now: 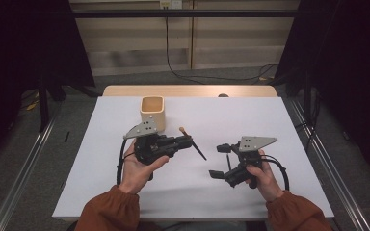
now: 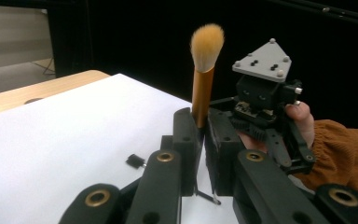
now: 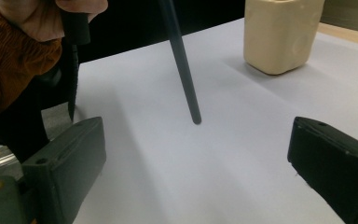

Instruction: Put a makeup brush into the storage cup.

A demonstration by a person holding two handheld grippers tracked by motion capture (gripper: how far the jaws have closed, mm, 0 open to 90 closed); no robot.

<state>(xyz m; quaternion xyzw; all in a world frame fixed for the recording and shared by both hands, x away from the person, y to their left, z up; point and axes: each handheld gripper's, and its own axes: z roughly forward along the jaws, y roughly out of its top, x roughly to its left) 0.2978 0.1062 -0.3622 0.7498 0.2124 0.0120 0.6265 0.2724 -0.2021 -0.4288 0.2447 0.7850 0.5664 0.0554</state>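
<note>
1. High view first: the makeup brush (image 1: pixel 191 140) sits clamped in the left tool (image 1: pixel 185 142), its long axis slanting across the desk (image 1: pixel 270 125), pale bristle head toward the far side near the cup and the thin dark handle tip aimed at the near right.
2. From the left gripper view the same brush (image 2: pixel 204 70) stands nearly straight up between the two black jaws, bristles on top, with the dark handle end poking out below them.
3. Left tool: jaws squeezed tight on the brush's golden ferrule. It is held above the desk sheet, just right of the beige cup (image 1: pixel 152 111).
4. Left hand (image 1: pixel 137 168): palm up under the tool body, fingers wrapped round it, and the rust-orange sleeve (image 1: pixel 108 211) comes in from the bottom edge.
5. Right tool (image 1: pixel 221 161): jaws spread wide with nothing between them, mouth facing left toward the brush handle and well apart from it. The right gripper view shows the handle's tip (image 3: pixel 196 120) hanging just over the white sheet between those open jaws' line of sight.
6. Right hand (image 1: pixel 262 175): gripping from below and behind, tool held level just over the desk.
7. Looks: fluffy cream-to-tan bristles, a shiny gold ferrule, then a slim black tapering handle.
</note>
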